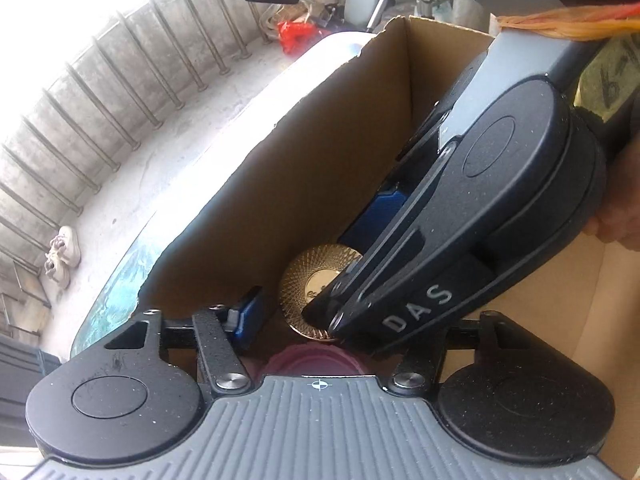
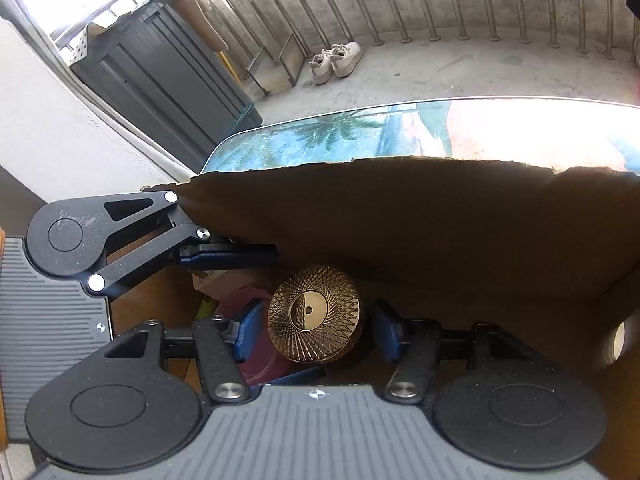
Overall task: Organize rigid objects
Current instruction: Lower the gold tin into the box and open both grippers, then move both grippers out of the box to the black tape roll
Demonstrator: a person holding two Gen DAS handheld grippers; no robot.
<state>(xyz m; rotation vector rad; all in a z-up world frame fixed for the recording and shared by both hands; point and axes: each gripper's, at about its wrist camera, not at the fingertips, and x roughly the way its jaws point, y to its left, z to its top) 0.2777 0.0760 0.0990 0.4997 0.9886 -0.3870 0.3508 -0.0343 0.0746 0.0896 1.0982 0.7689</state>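
Going left to right: your left tool [image 2: 230,258] sits by the brown cardboard box [image 2: 440,220] wall, blue fingers looking pressed together on nothing. The pink plastic dish [image 2: 256,356] lies low in the box. Your right tool [image 2: 316,330] is spread wide, and the round gold lattice-patterned tin [image 2: 314,314] lies flat between its fingers, so right's the nearer one.
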